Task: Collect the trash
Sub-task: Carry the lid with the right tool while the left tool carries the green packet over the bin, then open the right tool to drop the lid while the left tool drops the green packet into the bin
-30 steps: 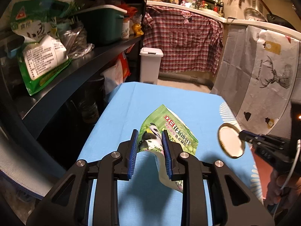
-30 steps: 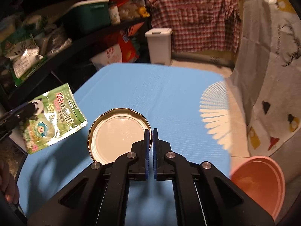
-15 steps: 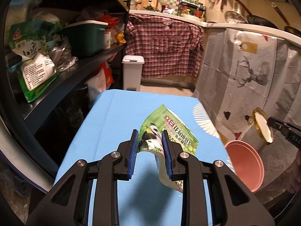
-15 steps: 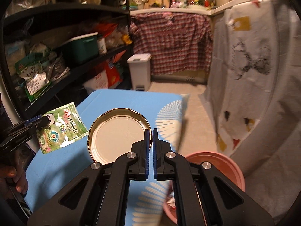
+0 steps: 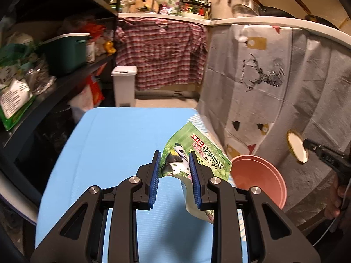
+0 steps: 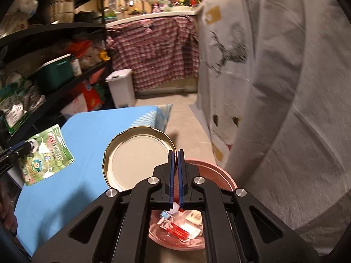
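Note:
My left gripper (image 5: 174,160) is shut on a green printed pouch (image 5: 198,151), held above the right side of the blue table (image 5: 118,144); the pouch bends down past the right finger. The same pouch (image 6: 47,154) shows at the left of the right wrist view. My right gripper (image 6: 176,153) is shut on the rim of a round gold metal lid (image 6: 138,156), white inside, held over the pink bin (image 6: 210,168) on the floor. That lid (image 5: 297,149) hangs just right of and above the pink bin (image 5: 258,177) in the left wrist view.
The pink bin holds several scraps (image 6: 184,225). A white pedal bin (image 5: 124,85) stands beyond the table. Dark shelves (image 5: 54,83) with bags and a green box run along the left. A grey deer-print cloth (image 5: 274,87) hangs at the right. A hand (image 5: 335,199) holds the right gripper.
Both grippers have swung right with their loads. The lid went from over the table to above the pink bin; the pouch now hangs near the table's right edge.

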Motion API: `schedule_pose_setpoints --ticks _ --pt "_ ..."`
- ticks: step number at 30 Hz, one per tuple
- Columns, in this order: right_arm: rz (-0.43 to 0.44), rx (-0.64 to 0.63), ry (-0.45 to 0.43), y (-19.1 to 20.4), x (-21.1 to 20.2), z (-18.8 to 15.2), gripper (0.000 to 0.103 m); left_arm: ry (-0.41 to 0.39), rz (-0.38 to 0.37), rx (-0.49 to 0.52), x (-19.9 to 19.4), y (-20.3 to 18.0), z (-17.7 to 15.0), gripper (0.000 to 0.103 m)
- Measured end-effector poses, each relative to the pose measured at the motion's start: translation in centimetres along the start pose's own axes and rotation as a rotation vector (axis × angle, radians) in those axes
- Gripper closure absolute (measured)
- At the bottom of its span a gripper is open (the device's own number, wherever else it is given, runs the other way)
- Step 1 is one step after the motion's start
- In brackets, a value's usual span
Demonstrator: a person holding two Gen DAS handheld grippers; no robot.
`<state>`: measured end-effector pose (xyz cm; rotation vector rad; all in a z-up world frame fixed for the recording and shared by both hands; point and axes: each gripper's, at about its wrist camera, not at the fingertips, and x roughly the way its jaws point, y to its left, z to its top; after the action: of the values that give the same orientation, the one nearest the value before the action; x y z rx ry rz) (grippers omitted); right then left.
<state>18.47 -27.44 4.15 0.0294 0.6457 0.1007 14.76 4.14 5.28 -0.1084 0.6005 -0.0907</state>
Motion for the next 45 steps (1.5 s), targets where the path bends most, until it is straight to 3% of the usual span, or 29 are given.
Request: schedule_pose_setpoints --ticks 13,22,23,25,33,36,37,38,40,45 --pt "-0.114 -0.006 0.073 -2.2 2.0 -1.2 0.099 0.095 -0.097 0.072 4.9 -6.9 -0.7 0.073" --pt "-0.147 -0.01 0.1 -3.6 3.5 -1.8 0.099 0.14 -0.112 0.147 9.0 -10.4 -1.4 0.069" --pt "-0.149 -0.011 0.103 -3.8 3.7 -1.8 0.099 0.143 -0.112 0.159 9.4 -10.8 -1.5 0.072" --pt "-0.151 -0.009 0.113 -4.0 4.1 -1.9 0.099 0.166 -0.112 0.182 10.5 -11.4 -1.8 0.089" --pt "-0.134 -0.032 0.174 -4.1 6.4 -2.4 0.099 0.208 -0.141 0.203 13.0 -12.6 -2.5 0.091" --pt "-0.104 -0.046 0.253 -3.6 8.1 -3.1 0.095 0.214 -0.156 0.206 13.3 -12.5 -2.6 0.09" --pt "-0.111 -0.057 0.269 -3.4 8.5 -3.2 0.088 0.219 -0.158 0.207 13.4 -12.6 -2.6 0.089" --pt "-0.119 -0.066 0.269 -3.2 8.6 -3.3 0.075 0.224 -0.158 0.209 13.5 -12.6 -2.7 0.085" --pt "-0.124 -0.075 0.248 -2.9 8.4 -3.3 0.064 0.223 -0.155 0.214 13.4 -12.5 -2.8 0.078" --pt "-0.13 -0.063 0.218 -3.1 7.8 -3.1 0.064 0.218 -0.154 0.209 13.1 -12.3 -2.8 0.078"
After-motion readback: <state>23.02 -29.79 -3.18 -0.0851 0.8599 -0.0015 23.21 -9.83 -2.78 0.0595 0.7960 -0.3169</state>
